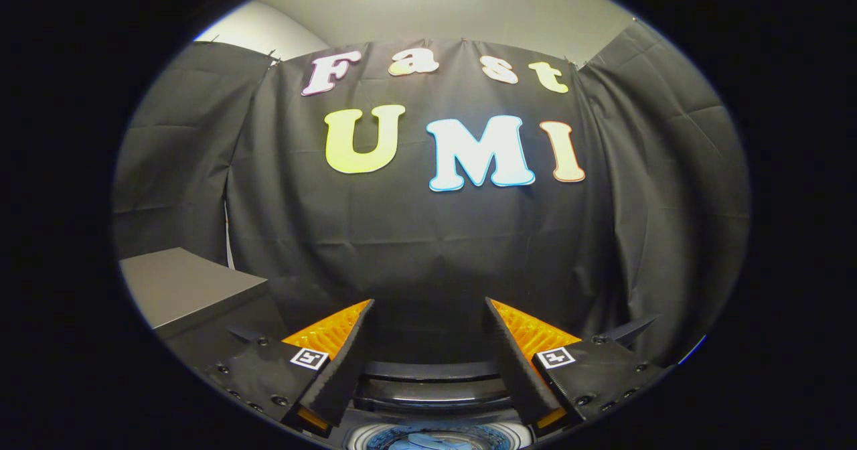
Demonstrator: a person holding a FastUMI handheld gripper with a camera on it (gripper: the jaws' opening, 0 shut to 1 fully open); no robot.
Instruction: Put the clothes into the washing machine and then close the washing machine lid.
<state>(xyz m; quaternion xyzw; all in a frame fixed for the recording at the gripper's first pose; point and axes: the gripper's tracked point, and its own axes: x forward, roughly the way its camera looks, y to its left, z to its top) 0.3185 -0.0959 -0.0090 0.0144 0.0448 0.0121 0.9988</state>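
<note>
Clothes (438, 442) lie down inside the washing machine (435, 386), a blue heap in its round tub, and I see them low between my gripper (428, 316) fingers. My gripper hangs above the washing machine with its two fingers (345, 363) spread wide apart, and they hold nothing and touch nothing. Behind the washing machine hangs the black cloth wall (415, 236), and off to the left of the washing machine stands a grey box (181, 286) with a flat top.
</note>
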